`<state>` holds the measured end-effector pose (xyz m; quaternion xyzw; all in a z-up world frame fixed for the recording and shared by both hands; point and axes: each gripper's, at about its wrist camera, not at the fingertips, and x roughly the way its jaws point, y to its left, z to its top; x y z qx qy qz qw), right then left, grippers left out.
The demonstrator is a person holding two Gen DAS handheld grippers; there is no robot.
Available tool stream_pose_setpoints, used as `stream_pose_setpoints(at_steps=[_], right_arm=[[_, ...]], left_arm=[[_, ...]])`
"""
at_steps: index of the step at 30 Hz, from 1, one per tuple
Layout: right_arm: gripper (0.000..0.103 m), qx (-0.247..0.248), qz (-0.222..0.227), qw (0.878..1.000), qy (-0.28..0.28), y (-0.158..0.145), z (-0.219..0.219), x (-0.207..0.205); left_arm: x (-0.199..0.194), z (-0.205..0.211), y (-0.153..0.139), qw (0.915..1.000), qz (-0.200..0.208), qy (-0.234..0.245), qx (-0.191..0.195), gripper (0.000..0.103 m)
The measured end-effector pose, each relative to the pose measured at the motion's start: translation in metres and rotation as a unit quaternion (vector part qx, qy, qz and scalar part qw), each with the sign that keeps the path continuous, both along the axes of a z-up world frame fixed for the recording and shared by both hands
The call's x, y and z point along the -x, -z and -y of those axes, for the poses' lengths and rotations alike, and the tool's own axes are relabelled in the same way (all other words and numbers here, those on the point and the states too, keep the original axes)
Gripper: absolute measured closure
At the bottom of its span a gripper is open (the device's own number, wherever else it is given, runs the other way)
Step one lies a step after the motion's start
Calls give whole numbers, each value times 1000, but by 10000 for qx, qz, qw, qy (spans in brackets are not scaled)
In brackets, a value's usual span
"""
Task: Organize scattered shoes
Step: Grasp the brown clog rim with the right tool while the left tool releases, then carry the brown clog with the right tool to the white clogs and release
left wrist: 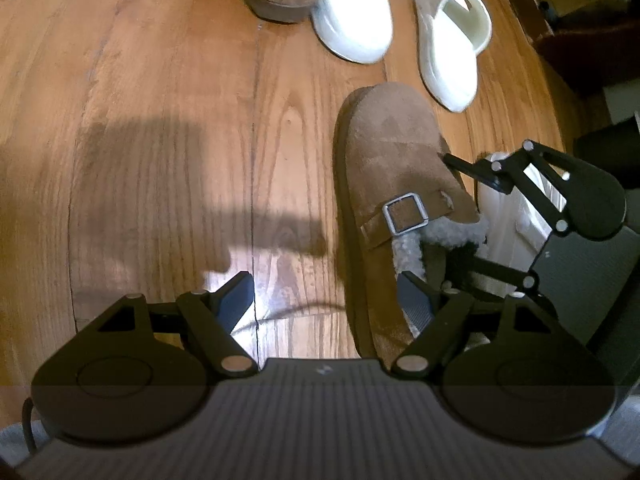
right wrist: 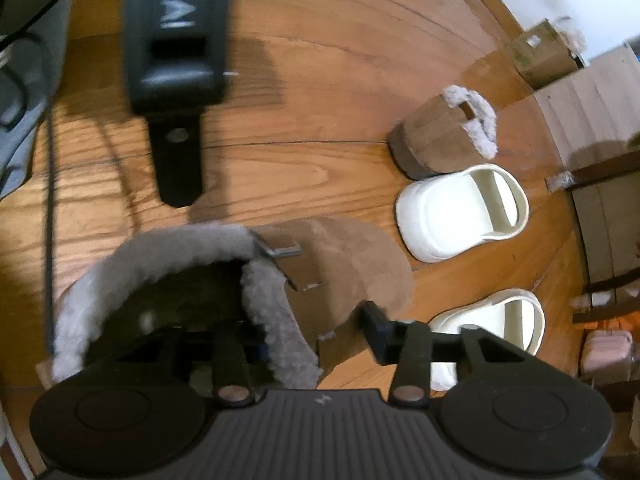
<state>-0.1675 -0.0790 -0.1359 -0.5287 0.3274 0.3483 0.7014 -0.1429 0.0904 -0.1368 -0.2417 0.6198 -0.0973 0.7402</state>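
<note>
Brown suede clog (left wrist: 392, 184) with a metal buckle (left wrist: 405, 214) and a grey fleece lining (right wrist: 160, 256) lies on the wooden floor (left wrist: 160, 120), toe pointing away in the left wrist view. The right gripper (right wrist: 316, 340) is clenched on its upper edge, one finger down inside the fleece-lined opening and the other finger (right wrist: 374, 326) outside against the suede. The left gripper (left wrist: 326, 304) stands released just beside the clog's heel, with nothing between its fingers but floorboards.

Beyond the clog's toe sit two white slip-on shoes (left wrist: 356, 12) (left wrist: 452, 36), side by side, and the second brown clog (right wrist: 444, 140) stands just past them, touching the nearer white one. The floor is warm-toned planks with visible grain and seams, crossed by a dark shadow (left wrist: 192, 184) and a patch of bright light. At the room's edge are a cardboard box (right wrist: 542, 54) against a pale wall and dark wooden furniture (right wrist: 600, 172).
</note>
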Motion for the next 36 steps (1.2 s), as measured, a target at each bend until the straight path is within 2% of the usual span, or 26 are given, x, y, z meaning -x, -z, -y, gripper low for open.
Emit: stream_pose_setpoints(at_steps=[2, 5, 9, 12, 15, 17, 20, 22, 23, 24, 25, 26, 27, 28, 29, 30, 31, 32, 33, 34, 36], right_arm=[[77, -298, -181, 9985, 431, -11, -1, -11], [83, -685, -499, 9909, 1043, -25, 2, -26], [85, -1298, -1182, 9634, 2024, -45, 13, -49], [85, -1593, -1526, 9423, 2517, -51, 21, -58], [86, -1936, -1868, 9162, 2969, -54, 29, -66], [87, -2301, -2219, 8770, 3589, -57, 43, -75], [88, -2777, -2623, 8122, 4409, -63, 69, -81], [88, -3212, -2929, 7444, 5069, -63, 96, -85], [88, -3297, -3001, 7272, 5220, -62, 103, -86], [88, -3405, -3114, 7027, 5417, -60, 111, -87], [88, -3523, -3262, 6706, 5654, -56, 120, -88], [88, -3586, -3347, 6524, 5777, -53, 124, -88], [88, -3704, -3507, 6196, 5966, -48, 131, -88], [88, -3861, -3734, 5749, 6172, -41, 138, -87], [88, -3947, -3859, 5500, 6267, -36, 142, -86], [89, -4097, -4037, 5122, 6378, -30, 147, -83], [97, -4293, -4206, 4762, 6419, -24, 150, -80], [103, -4385, -4274, 4628, 6410, -21, 150, -79], [103, -4544, -4363, 4450, 6365, -20, 147, -75], [103, -4595, -4481, 4413, 6272, -21, 144, -75], [99, -4602, -4592, 4576, 6066, -26, 138, -77]], left_arm=[[1, -8, -2, 9998, 47, -195, -28, 25], [4, -20, -7, 9987, 154, -467, -109, 25], [6, -29, -16, 9970, 342, -675, -188, 25], [8, -33, -19, 9967, 415, -691, 56, 25], [8, -37, -21, 9962, 456, -706, 245, 25], [10, -37, -22, 9962, 490, -690, 183, 25], [11, -32, -27, 9966, 570, -559, -199, 25], [13, -34, -31, 9962, 648, -568, -83, 25], [15, -36, -33, 9959, 693, -579, 82, 25], [16, -39, -34, 9952, 733, -598, 240, 25], [16, -41, -34, 9946, 756, -626, 329, 25], [16, -43, -35, 9941, 774, -668, 365, 25], [17, -45, -35, 9938, 782, -716, 326, 25], [17, -46, -35, 9937, 787, -754, 267, 25], [16, -47, -35, 9935, 793, -787, 204, 25], [16, -49, -35, 9934, 800, -807, 161, 25], [15, -50, -35, 9934, 802, -810, 156, 25], [15, -50, -33, 9935, 779, -816, 178, 25], [14, -51, -32, 9936, 739, -829, 199, 25], [13, -51, -31, 9938, 708, -837, 206, 25], [13, -50, -25, 9950, 561, -803, 199, 25]])
